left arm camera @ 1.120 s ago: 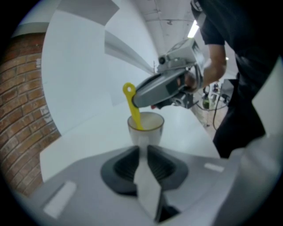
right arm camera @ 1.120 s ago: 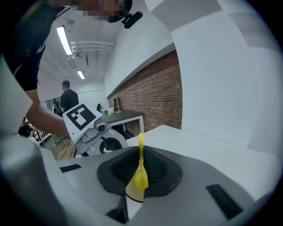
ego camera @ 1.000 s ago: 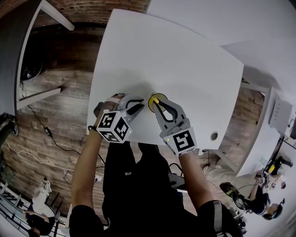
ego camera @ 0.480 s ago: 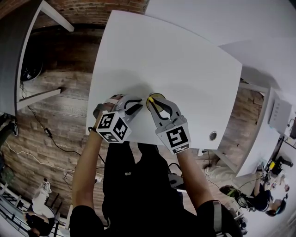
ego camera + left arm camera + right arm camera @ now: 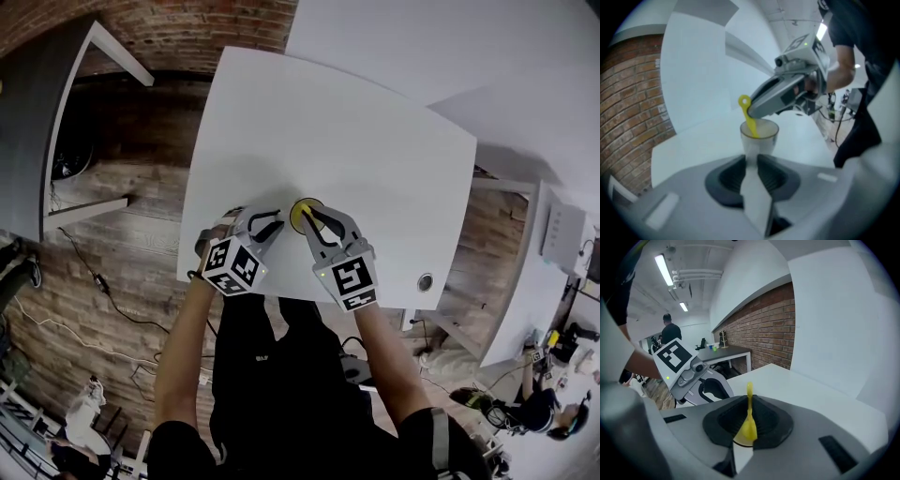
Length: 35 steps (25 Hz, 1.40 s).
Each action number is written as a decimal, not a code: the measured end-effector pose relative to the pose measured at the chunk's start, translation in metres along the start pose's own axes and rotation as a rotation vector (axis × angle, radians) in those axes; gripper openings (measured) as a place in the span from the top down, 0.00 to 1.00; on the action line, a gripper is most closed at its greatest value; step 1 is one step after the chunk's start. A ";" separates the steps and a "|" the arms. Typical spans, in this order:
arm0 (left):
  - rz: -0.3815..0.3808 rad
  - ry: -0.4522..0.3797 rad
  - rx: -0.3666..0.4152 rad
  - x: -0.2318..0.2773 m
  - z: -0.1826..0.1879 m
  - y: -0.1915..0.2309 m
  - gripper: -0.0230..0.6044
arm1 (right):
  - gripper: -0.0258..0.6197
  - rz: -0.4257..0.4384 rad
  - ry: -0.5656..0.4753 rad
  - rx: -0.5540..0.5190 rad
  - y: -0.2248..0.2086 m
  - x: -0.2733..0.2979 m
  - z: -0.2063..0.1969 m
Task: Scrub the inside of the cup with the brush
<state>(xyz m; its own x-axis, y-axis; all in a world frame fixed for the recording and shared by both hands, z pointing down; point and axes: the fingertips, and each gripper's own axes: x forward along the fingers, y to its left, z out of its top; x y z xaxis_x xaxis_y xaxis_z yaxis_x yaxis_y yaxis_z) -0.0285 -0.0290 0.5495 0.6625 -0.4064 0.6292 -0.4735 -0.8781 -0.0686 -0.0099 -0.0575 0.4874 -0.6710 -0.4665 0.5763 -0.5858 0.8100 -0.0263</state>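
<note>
Table (image 5: pixel 356 141): white, spreading ahead of both grippers.
Left gripper (image 5: pixel 751 161): clamped low on cup; grip point hidden by pads.
Right gripper (image 5: pixel 749 404): closed on brush handle.
Cup (image 5: pixel 759 136): clear, upright, just past left jaws.
Brush (image 5: pixel 749 119): yellow, slanting into cup; bristles indistinct.

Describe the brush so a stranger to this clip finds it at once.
On the white table, close to the person's edge, stands a clear cup. The brush is the thin stick slanting into that cup, pinched by the right tongs; its bright yellow sets it apart from the clear cup and grey tongs.
</note>
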 end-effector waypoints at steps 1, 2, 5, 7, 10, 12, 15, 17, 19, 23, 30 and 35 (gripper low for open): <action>0.010 0.008 -0.007 0.000 -0.001 0.001 0.84 | 0.91 -0.006 -0.008 0.007 -0.002 -0.003 0.000; 0.021 0.015 -0.015 0.000 -0.002 0.002 0.84 | 0.91 -0.013 -0.017 0.014 -0.003 -0.006 0.002; 0.046 0.012 -0.060 -0.005 -0.002 0.004 0.80 | 0.91 -0.034 -0.049 0.029 -0.007 -0.017 0.009; 0.062 0.002 -0.091 -0.011 0.000 0.005 0.80 | 0.91 -0.044 -0.071 0.033 -0.008 -0.024 0.014; 0.091 -0.023 -0.133 -0.021 0.007 0.007 0.80 | 0.91 -0.057 -0.101 0.037 -0.010 -0.034 0.022; 0.110 -0.051 -0.175 -0.030 0.013 0.010 0.80 | 0.91 -0.066 -0.123 0.045 -0.010 -0.041 0.029; 0.155 -0.107 -0.246 -0.048 0.024 0.013 0.80 | 0.91 -0.077 -0.165 0.073 -0.009 -0.054 0.038; 0.199 -0.140 -0.272 -0.059 0.033 0.014 0.80 | 0.91 -0.080 -0.191 0.091 -0.009 -0.064 0.043; 0.247 -0.172 -0.280 -0.071 0.045 0.013 0.80 | 0.91 -0.083 -0.217 0.101 -0.009 -0.075 0.048; 0.335 -0.242 -0.293 -0.094 0.070 0.002 0.83 | 0.91 -0.089 -0.276 0.114 -0.007 -0.099 0.062; 0.471 -0.344 -0.308 -0.130 0.113 -0.034 0.96 | 0.91 -0.086 -0.360 0.123 0.001 -0.155 0.076; 0.530 -0.409 -0.290 -0.150 0.144 -0.062 0.96 | 0.91 -0.071 -0.401 0.112 0.012 -0.192 0.080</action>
<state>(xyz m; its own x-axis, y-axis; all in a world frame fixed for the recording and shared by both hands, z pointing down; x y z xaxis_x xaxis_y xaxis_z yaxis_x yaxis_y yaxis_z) -0.0147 0.0501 0.3477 0.4388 -0.8700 0.2250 -0.8879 -0.4583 -0.0406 0.0758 0.0130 0.3108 -0.7382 -0.6387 0.2171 -0.6677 0.7378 -0.0994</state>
